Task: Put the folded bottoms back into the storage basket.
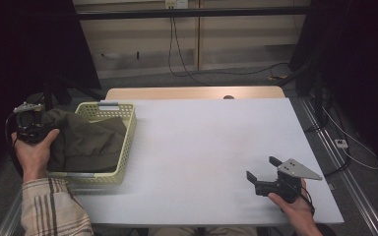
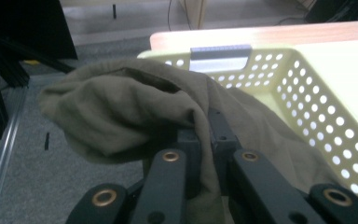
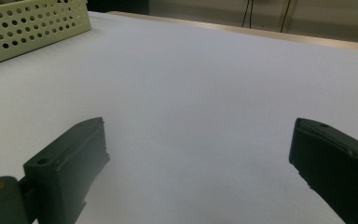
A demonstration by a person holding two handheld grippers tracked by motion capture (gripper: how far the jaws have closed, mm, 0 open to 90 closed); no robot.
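A dark olive cloth (image 1: 86,140) lies bunched in the pale yellow perforated basket (image 1: 129,129) at the table's left and spills over its left rim. My left gripper (image 1: 43,129) is at that rim, held in a hand, shut on a fold of the olive cloth (image 2: 135,109); its jaws stand close together with the fabric pinched between them, and the basket (image 2: 326,107) lies beyond. My right gripper (image 1: 262,168) rests near the front right of the white table, open, with nothing between its fingers (image 3: 72,161).
The white table top (image 1: 211,142) stretches between the basket and the right gripper. A wooden strip (image 1: 192,93) runs along the far edge. Black stands and cables stand on the floor beyond and to the sides. The basket's corner (image 3: 32,23) sits far left in the right gripper view.
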